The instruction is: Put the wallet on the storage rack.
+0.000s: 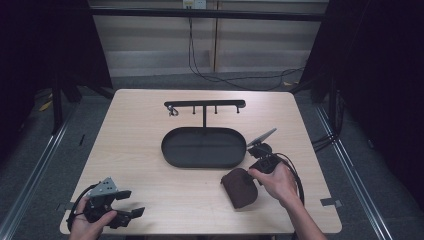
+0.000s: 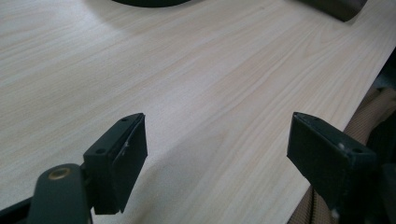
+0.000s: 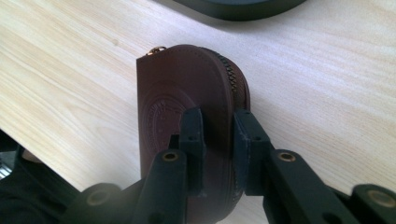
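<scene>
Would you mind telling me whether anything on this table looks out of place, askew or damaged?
Nothing stands out. The brown leather zip pouch looks intact, pinched at its zipped edge by the right gripper. The black oval metal tray sits flat on the wooden table, its hook rack upright. The left gripper hangs open over bare wood.

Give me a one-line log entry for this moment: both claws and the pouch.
left claw: open, empty, near table edge | right claw: shut on brown zip pouch | pouch: on table, beside black oval tray
</scene>
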`<state>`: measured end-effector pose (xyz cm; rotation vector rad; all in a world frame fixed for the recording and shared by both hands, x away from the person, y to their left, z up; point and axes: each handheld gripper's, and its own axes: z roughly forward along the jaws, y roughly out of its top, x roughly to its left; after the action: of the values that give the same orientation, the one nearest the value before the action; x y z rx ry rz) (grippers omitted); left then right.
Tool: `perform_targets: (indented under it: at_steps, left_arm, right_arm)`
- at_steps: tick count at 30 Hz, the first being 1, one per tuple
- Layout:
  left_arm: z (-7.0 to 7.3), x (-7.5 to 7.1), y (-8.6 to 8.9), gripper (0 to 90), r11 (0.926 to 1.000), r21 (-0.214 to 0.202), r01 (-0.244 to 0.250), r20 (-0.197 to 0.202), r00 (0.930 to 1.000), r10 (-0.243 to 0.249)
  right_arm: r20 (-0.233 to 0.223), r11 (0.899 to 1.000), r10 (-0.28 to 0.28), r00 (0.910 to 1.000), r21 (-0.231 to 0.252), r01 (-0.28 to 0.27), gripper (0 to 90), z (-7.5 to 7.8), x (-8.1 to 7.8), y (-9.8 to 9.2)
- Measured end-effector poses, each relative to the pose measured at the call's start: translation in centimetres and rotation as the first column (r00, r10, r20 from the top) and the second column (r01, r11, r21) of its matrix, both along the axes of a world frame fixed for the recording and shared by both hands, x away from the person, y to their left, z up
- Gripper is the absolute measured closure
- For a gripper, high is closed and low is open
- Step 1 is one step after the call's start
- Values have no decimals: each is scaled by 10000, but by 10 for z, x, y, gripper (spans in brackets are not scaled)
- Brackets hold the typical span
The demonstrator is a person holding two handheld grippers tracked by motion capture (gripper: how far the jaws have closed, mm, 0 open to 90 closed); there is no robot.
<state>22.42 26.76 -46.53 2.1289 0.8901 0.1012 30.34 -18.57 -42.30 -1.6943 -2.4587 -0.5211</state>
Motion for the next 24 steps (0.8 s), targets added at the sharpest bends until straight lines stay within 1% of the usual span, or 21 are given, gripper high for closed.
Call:
perform_targets:
  at_steps: [2, 3, 4, 6, 7, 8, 9, 10, 13, 20, 21, 22, 23, 24]
  left_arm:
    - [0, 0, 0, 199, 10000, -4, 27, 30, 10000, -27]
    - [0, 0, 0, 199, 10000, -2, 39, 35, 10000, -39]
    - [0, 0, 0, 199, 10000, -5, 30, 32, 10000, -30]
    - [0, 0, 0, 199, 10000, 32, -81, 32, 10000, 81]
    - [0, 1, 0, 199, 9999, 1, -100, 38, 9999, 100]
    - [0, 1, 1, 198, 9999, -49, -107, 36, 9999, 107]
    - [0, 1, 1, 198, 9999, -64, -136, 54, 9999, 136]
    - [1, 1, 1, 197, 9998, -127, -134, 93, 9999, 135]
    - [1, 1, 1, 185, 9998, -150, -158, 67, 9999, 159]
    - [1, 1, 1, 184, 9999, -117, -123, 98, 9999, 124]
    - [1, 1, 1, 184, 9999, -124, -106, 86, 9999, 108]
    - [1, 1, 0, 184, 9999, -133, -73, 71, 9999, 74]
    - [1, 1, 0, 184, 9999, -133, -73, 71, 9999, 74]
    - [0, 1, 0, 184, 10000, -82, -48, 59, 10000, 48]
  right_arm:
    - [-16, 9999, 39, 10000, 108, -39, 783, 3, 0, -1]
    - [14, 9999, 137, 9999, -8, -137, 792, 6, 1, 0]
    - [14, 9999, 137, 9999, -8, -137, 792, 6, 1, 0]
    - [12, 9997, 181, 9998, -176, -181, 809, 11, 1, 1]
    - [34, 9996, 212, 9998, -198, -211, 815, 14, 2, 1]
    - [97, 9990, 249, 9996, -383, -245, 820, 19, 3, 3]
    - [97, 9990, 249, 9996, -383, -245, 820, 19, 3, 3]
    - [99, 9986, 303, 9995, -445, -298, 823, 22, 5, 4]
    - [139, 9982, 324, 9994, -506, -316, 824, 24, 7, 5]
    - [163, 9981, 412, 9990, -461, -404, 835, 28, 7, 5]
    - [100, 9975, 434, 9990, -571, -428, 837, 30, 7, 5]
    - [143, 9974, 412, 9990, -599, -403, 837, 32, 7, 5]
    - [143, 9974, 412, 9990, -599, -403, 837, 32, 7, 5]
    - [211, 9978, 371, 9991, -560, -359, 837, 36, 8, 4]
